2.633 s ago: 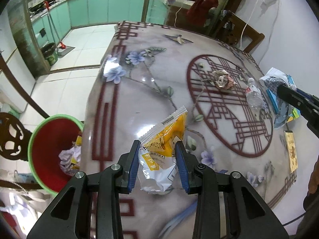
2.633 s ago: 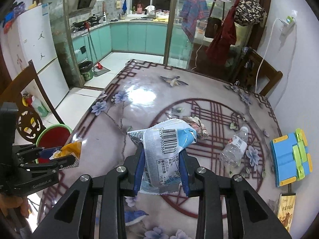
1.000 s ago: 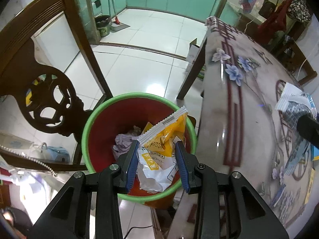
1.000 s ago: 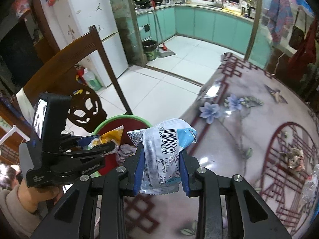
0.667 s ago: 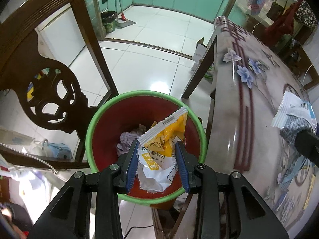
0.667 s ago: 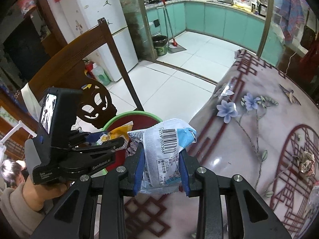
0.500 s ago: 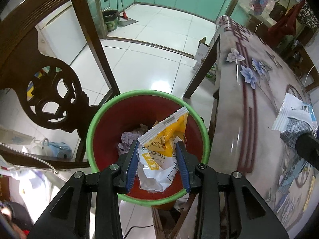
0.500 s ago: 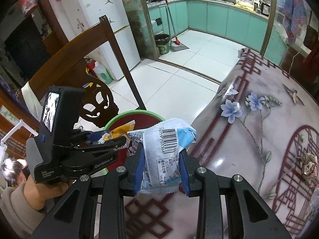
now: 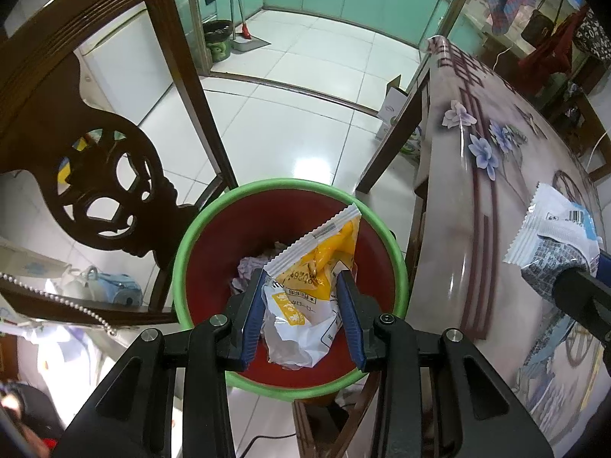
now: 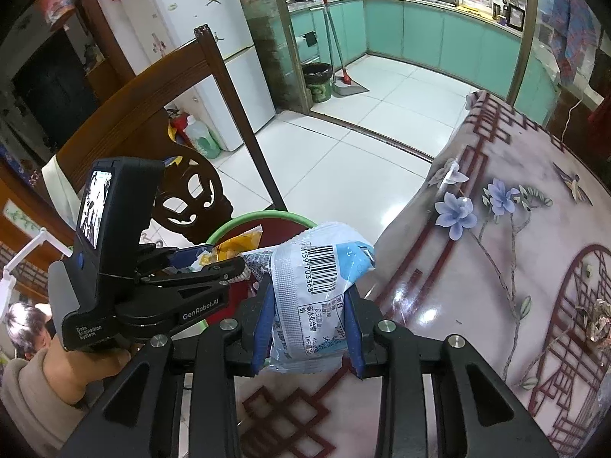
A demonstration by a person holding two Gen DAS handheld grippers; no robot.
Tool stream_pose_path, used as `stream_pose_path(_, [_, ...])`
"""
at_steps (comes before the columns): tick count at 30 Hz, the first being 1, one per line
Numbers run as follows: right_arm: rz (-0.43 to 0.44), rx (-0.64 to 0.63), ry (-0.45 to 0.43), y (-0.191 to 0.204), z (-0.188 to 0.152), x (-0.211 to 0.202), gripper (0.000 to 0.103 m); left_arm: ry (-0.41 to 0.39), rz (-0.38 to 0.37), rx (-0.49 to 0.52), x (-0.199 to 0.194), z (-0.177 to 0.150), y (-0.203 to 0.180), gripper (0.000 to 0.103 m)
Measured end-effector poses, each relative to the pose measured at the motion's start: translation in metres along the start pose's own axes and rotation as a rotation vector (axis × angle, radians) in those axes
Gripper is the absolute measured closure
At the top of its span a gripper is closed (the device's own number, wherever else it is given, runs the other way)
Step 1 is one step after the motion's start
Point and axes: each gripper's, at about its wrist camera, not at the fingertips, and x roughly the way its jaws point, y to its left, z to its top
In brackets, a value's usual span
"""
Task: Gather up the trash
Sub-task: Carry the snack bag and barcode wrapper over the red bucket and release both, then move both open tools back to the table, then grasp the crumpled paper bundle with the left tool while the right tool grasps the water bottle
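Left claw (image 9: 301, 313): you grip the yellow wrapper (image 9: 305, 294), red bin (image 9: 290, 198) below.
Right claw (image 10: 309, 320): you clamp the blue wrapper (image 10: 313, 290) above the bench (image 10: 496, 267) edge.

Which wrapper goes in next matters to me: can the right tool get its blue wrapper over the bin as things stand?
Probably not yet: the left tool with its yellow wrapper hangs over the bin, between it and the right tool.

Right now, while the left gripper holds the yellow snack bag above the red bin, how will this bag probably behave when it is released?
The yellow snack bag looks crumpled and flattened, so it is probably near empty and light. It may flutter rather than drop straight. Its film seems floppy and smooth, so it should slip from the left gripper easily into the red bin below.
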Motion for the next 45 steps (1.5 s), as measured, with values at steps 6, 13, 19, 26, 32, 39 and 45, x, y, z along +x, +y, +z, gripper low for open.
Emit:
stream_pose_path(6, [0.006, -0.014, -0.014, 0.001, 0.001, 0.001, 0.070, 0.008, 0.017, -0.002, 0.002, 0.003, 0.001, 0.051])
stream_pose_path(13, [0.001, -0.014, -0.073, -0.001, 0.002, -0.008, 0.050, -0.021, 0.025, -0.006, -0.006, 0.005, 0.001, 0.027])
stream_pose_path(19, [-0.006, 0.047, -0.085, -0.017, -0.001, -0.024, 0.050, -0.041, 0.024, -0.023, -0.016, 0.003, 0.000, 0.022])
stream_pose_path(26, [-0.145, 0.215, -0.151, -0.087, -0.053, -0.080, 0.046, -0.089, -0.002, 0.054, -0.039, -0.004, -0.032, 0.022])
stream_pose_path(32, [-0.398, 0.410, -0.133, -0.195, -0.120, -0.135, 0.046, -0.095, -0.051, 0.149, -0.050, -0.012, -0.083, 0.021])
stream_pose_path(39, [-0.576, 0.806, -0.172, -0.375, -0.173, -0.190, 0.034, -0.080, -0.140, 0.251, -0.063, -0.039, -0.176, 0.021])
stream_pose_path(45, [-0.466, 1.079, -0.034, -0.483, -0.210, -0.154, 0.033, -0.065, -0.236, 0.314, -0.072, -0.050, -0.266, 0.021])
